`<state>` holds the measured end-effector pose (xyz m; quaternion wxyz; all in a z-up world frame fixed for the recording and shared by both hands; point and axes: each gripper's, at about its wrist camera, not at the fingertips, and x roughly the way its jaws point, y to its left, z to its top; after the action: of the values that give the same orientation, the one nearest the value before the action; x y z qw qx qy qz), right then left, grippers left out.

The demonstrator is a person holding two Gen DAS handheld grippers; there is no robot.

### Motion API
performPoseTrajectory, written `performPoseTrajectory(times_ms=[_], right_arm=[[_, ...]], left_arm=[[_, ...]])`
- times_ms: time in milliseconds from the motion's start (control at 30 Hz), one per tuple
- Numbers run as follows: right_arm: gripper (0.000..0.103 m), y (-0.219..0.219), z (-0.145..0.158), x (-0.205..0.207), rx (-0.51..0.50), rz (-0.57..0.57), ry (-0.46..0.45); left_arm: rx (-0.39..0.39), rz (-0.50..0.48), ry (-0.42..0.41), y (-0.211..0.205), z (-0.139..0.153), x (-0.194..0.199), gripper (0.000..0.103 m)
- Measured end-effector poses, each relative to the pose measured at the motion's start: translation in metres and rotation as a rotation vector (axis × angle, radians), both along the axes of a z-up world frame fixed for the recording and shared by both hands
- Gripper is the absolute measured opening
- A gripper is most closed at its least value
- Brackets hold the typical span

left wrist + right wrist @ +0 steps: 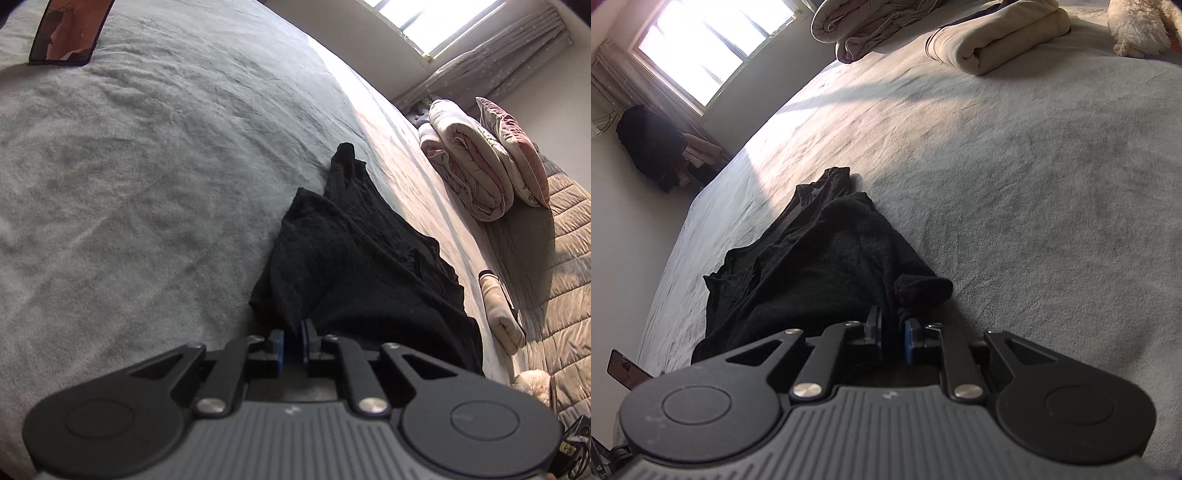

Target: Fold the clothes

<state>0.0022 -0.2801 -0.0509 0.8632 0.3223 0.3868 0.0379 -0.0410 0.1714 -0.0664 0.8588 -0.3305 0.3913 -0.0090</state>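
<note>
A black knitted garment (343,258) lies crumpled in a long heap on the grey bedspread (147,166). In the left wrist view my left gripper (293,345) sits at the garment's near edge, its blue pads a narrow gap apart and not pressing the cloth. The right wrist view shows the same garment (820,266) from its other side, with a rolled sleeve end (923,290) pointing right. My right gripper (893,341) is at that near edge, jaws slightly apart with a dark fold lying loose between them.
A dark phone-like slab (70,33) lies on the bed, also at the lower left in the right wrist view (624,369). A folded quilt (469,166), a pillow (513,155), a folded beige cloth (997,40) and a white plush toy (1137,29) lie along the far side. Dark clothes (653,147) are piled under the window.
</note>
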Motion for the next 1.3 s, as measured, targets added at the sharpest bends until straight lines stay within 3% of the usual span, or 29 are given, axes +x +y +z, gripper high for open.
performPoseTrajectory(times_ms=[67, 167, 267, 567, 733, 933, 967, 1000, 1033, 1100, 1167, 1300], right_arm=[[0.020, -0.004, 0.006, -0.001, -0.019, -0.013, -0.021], [0.036, -0.009, 0.015, -0.001, -0.067, -0.032, -0.065], [0.037, -0.006, 0.021, 0.005, -0.123, -0.007, -0.123], [0.037, 0.015, 0.017, 0.038, -0.224, 0.109, -0.208], [0.037, 0.023, 0.004, 0.063, -0.229, 0.161, -0.188], [0.037, 0.025, -0.007, 0.082, -0.240, 0.150, -0.200], [0.031, 0.025, -0.008, 0.083, -0.234, 0.156, -0.205], [0.014, 0.024, -0.009, 0.084, -0.226, 0.163, -0.210], [0.007, 0.022, -0.009, 0.085, -0.211, 0.168, -0.209], [0.005, 0.017, -0.008, 0.083, -0.178, 0.139, -0.206], [0.005, 0.013, -0.007, 0.080, -0.213, 0.088, -0.190], [0.008, 0.013, -0.010, 0.078, -0.236, 0.093, -0.167]], left_arm=[[0.023, 0.002, -0.020, 0.005, 0.005, 0.001, 0.030], [0.078, 0.018, -0.083, 0.010, 0.014, 0.006, 0.036], [0.106, -0.005, -0.122, 0.011, 0.017, 0.019, 0.045], [0.081, 0.003, -0.141, 0.010, -0.001, 0.067, 0.045], [0.070, 0.004, -0.150, 0.011, -0.005, 0.086, 0.042], [0.057, -0.005, -0.132, 0.009, -0.014, 0.102, 0.007], [0.055, -0.004, -0.133, 0.009, -0.015, 0.102, 0.006], [0.060, 0.004, -0.141, 0.008, -0.015, 0.102, 0.005], [0.066, 0.012, -0.149, 0.007, -0.014, 0.101, 0.005], [0.081, 0.034, -0.164, 0.008, -0.012, 0.099, 0.005], [0.098, 0.043, -0.156, 0.008, -0.012, 0.099, 0.006], [0.099, 0.032, -0.134, 0.010, -0.014, 0.105, 0.010]])
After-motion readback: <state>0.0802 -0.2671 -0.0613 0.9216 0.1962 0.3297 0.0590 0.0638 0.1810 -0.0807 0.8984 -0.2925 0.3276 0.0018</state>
